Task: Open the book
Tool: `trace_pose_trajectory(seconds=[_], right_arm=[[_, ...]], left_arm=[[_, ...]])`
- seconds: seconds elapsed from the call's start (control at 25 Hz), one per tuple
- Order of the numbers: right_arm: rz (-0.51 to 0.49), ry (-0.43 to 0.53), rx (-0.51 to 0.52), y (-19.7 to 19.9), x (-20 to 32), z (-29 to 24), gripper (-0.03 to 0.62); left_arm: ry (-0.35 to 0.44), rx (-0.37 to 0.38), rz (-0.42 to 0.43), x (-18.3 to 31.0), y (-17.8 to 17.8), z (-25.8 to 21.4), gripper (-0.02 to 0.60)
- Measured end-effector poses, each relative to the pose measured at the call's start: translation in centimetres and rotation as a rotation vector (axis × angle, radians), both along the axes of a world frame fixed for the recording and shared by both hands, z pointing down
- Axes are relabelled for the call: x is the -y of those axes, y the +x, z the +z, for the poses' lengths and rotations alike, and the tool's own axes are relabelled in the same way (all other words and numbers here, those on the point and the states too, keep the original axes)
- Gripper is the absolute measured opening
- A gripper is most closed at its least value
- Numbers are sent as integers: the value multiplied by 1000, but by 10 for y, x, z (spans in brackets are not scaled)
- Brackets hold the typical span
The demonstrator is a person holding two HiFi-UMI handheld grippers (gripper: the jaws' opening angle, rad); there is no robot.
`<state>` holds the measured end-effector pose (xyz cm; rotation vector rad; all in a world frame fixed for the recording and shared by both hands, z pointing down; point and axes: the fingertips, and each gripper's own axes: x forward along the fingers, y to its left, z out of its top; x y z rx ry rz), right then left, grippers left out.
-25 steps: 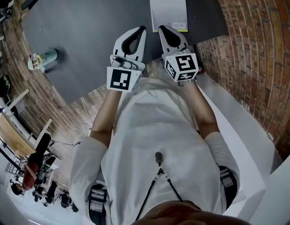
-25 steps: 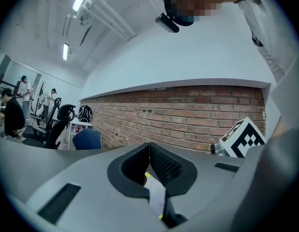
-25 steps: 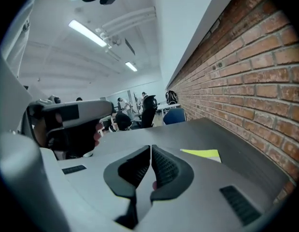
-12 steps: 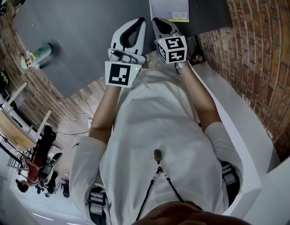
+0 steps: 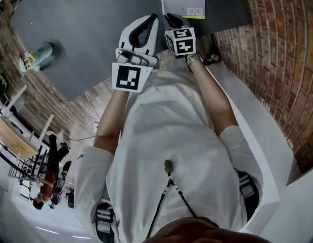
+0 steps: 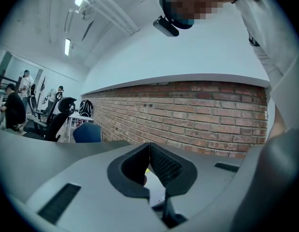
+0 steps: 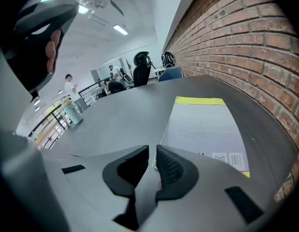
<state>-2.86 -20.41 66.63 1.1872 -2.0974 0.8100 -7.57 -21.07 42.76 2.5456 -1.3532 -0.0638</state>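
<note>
Two hand-held grippers sit nearest the person, side by side over the near edge of the counter (image 5: 95, 29). The left hand-held gripper (image 5: 152, 22) points level, its jaws pressed together on nothing. The right hand-held gripper (image 5: 171, 19) tilts down, its jaws all but touching and likewise empty. Just beyond its tips lies the book (image 7: 207, 127), flat and closed on the dark counter beside the brick wall (image 5: 277, 44). Farther off to the left stands a bottle (image 5: 35, 54). By my reading the task is barely begun: the cover is still down, and a jaw has yet to catch its edge and lift it.
</note>
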Motion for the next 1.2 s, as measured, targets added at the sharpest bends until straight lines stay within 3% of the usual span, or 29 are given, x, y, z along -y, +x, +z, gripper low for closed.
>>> trace_pose_trajectory(seconds=[0.08, 0.12, 0.2, 0.36, 0.68, 1.2], right_arm=[[-9, -12, -13, -1, 0, 7, 59], [-15, -23, -18, -2, -1, 11, 134], [-19, -44, -43, -2, -1, 19, 170], [2, -40, -135, 0, 2, 31, 169], [27, -26, -198, 2, 3, 31, 132], [48, -15, -165, -1, -3, 28, 77]], left_arm=[[-4, -3, 3, -1, 1, 1, 23], [-7, -3, 4, -2, 2, 1, 23], [-11, -3, 8, -3, 2, 2, 23], [-16, 1, 10, -6, 0, 5, 23], [-18, 1, 6, -9, -8, 6, 23], [-12, -6, 14, -12, -10, 4, 23]])
